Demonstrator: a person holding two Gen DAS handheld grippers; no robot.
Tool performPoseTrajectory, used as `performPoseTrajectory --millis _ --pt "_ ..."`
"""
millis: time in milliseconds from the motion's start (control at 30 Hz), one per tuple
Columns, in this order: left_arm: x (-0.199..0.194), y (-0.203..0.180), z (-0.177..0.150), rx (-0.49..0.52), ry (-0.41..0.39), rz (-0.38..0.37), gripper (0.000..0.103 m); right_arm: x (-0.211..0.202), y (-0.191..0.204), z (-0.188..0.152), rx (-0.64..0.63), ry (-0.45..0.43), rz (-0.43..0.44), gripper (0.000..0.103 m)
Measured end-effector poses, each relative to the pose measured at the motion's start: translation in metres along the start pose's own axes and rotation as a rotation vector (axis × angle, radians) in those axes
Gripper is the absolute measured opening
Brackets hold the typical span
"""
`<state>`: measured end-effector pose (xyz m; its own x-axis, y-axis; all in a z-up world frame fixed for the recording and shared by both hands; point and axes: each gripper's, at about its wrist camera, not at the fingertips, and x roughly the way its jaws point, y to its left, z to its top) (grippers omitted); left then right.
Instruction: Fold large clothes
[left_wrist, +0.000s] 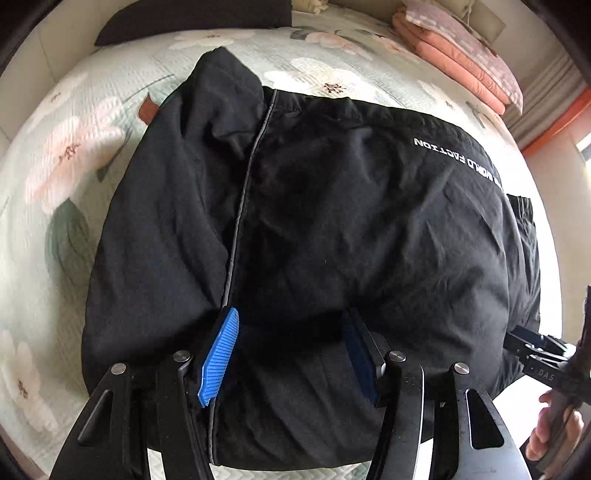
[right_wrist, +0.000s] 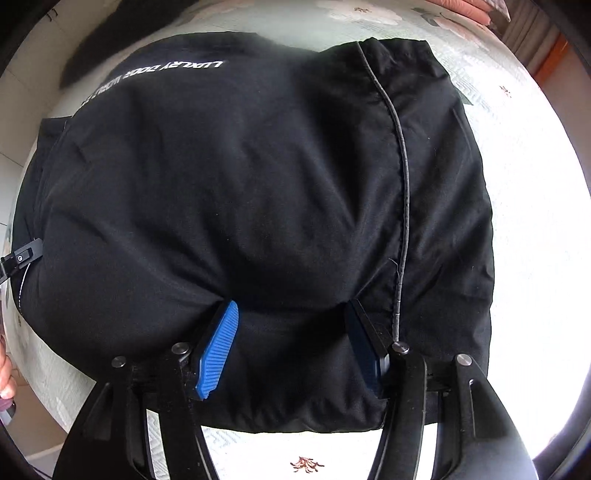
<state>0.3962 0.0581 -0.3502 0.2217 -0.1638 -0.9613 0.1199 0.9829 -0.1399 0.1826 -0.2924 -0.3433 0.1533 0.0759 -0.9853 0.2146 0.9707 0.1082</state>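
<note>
Blue fingers (left_wrist: 219, 354) pinch black garment (left_wrist: 332, 221); only left view shows pink bedding (left_wrist: 461, 62).

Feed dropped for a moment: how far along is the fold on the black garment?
Done: black garment already lies doubled into a thick bundle on the floral bedspread. In hand: left gripper and right gripper each pinch its near edge. Left: finish the fold, release.

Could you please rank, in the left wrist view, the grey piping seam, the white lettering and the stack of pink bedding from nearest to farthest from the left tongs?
1. Grey piping seam: runs down the black garment to the left tongs' blue pad.
2. White lettering: on the garment, upper right.
3. Stack of pink bedding: far top right corner of the bed.
</note>
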Motion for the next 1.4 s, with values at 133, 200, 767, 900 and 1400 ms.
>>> performPoseTrajectory --millis 133,200,767,900,1400 --pt "-0.006 0.002 0.002 0.017 0.014 -0.007 0.060 -0.007 -0.002 0.001 0.003 0.013 -0.019 0.063" --pt "-0.018 -0.003 0.002 0.039 0.017 0.004 0.060 -0.020 -0.002 0.000 0.020 0.025 -0.016 0.064" --pt "-0.258 -0.064 0.021 0.267 -0.180 -0.023 0.060 -0.240 0.084 -0.020 0.091 -0.133 0.052 0.074" --pt "-0.296 -0.066 0.024 0.249 -0.220 -0.032 0.062 -0.279 0.088 -0.016 0.092 -0.199 0.051 0.082" --pt "-0.084 0.100 0.051 -0.033 0.047 -0.287 0.078 -0.085 -0.118 0.012 0.213 -0.138 0.102 0.094"
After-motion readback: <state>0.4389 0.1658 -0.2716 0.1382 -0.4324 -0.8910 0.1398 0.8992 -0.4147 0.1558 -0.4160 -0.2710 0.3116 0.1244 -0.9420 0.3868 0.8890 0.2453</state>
